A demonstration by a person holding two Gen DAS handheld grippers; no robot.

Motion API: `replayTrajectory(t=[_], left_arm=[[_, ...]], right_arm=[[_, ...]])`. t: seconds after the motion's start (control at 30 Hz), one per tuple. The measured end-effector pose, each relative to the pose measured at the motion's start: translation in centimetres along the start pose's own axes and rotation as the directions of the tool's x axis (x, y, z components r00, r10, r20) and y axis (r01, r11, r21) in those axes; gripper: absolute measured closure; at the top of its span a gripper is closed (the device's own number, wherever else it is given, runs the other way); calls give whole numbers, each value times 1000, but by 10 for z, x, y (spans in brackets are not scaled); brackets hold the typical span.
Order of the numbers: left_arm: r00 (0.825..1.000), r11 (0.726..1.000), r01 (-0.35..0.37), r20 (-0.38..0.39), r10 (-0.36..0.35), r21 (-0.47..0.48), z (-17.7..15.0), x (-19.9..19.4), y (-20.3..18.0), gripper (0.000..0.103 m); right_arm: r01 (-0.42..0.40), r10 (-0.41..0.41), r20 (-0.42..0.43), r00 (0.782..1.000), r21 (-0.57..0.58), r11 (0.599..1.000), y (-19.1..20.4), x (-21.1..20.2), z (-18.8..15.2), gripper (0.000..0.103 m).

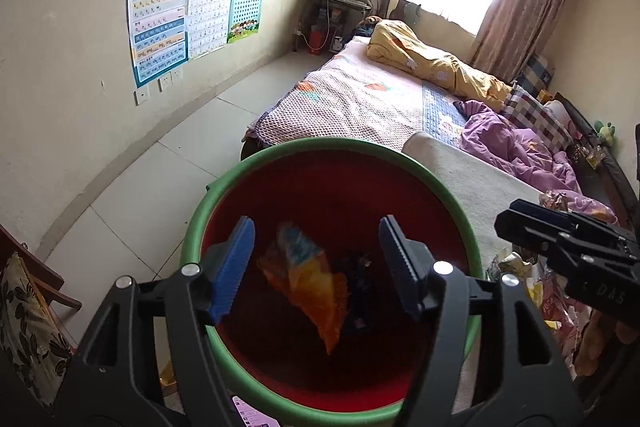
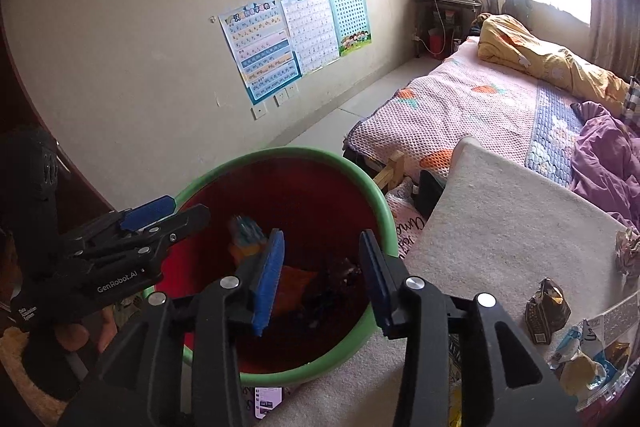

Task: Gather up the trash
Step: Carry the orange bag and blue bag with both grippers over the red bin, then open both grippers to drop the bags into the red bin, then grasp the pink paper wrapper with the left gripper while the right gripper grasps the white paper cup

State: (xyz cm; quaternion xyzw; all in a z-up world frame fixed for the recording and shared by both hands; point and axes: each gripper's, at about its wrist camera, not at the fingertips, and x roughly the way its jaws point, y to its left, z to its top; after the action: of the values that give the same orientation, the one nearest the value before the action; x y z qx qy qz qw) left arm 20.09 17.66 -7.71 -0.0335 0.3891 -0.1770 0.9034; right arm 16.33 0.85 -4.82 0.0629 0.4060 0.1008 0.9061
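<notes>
My left claw (image 1: 316, 267) hangs over the bin (image 1: 256, 163) with its two blue pads (image 1: 236, 267) apart and nothing between them. My right claw (image 2: 322, 279) is over the same bin, a bit nearer the bed side, and its pads are apart too, with nothing in them. Down inside the red bin lies an orange and blue wrapper (image 1: 308, 279), and a dark crumpled piece (image 1: 360, 291) sits just beside it. The bin has a green rim and stands on the floor, right against the white mat (image 2: 500, 227) at the bed's edge. More trash waits on that mat near my right claw: a brown and gold packet (image 2: 546, 311) and a pile of white and blue wrappers (image 2: 588, 351). Past the mat I see a pink blanket (image 2: 440, 115), a purple quilt (image 2: 604, 155), and posters (image 2: 296, 39) on the wall
</notes>
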Motion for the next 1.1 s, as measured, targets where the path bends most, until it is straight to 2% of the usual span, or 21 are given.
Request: replayTrajectory(t=[0.13, 0.27, 0.47, 0.67, 0.8, 0.97, 1.1], left_arm=[[1000, 1000, -19, 16, 19, 4, -6, -8, -7, 33], [999, 1000, -24, 39, 24, 16, -12, -22, -24, 32], [998, 997, 37, 39, -40, 69, -29, -36, -74, 28], [986, 976, 163, -58, -156, 147, -64, -32, -131, 20], [974, 965, 196, -146, -172, 171, -97, -23, -160, 20], [959, 974, 187, -241, -152, 130, -131, -6, -183, 20], [951, 984, 155, -282, -123, 93, -150, 5, -189, 20]], right_arm=[[-2, 2, 12, 1000, 2, 1000, -3, -16, -10, 56], [8, -9, 32, 999, 25, 1000, -19, -40, -23, 53], [81, -84, 46, 995, 62, 995, -59, -78, -46, 51], [119, -121, 16, 992, 104, 987, -100, -102, -74, 50], [128, -127, -13, 992, 97, 987, -118, -113, -96, 50], [112, -110, -41, 993, 72, 991, -135, -124, -121, 50], [77, -74, -60, 995, 39, 996, -140, -128, -129, 49]])
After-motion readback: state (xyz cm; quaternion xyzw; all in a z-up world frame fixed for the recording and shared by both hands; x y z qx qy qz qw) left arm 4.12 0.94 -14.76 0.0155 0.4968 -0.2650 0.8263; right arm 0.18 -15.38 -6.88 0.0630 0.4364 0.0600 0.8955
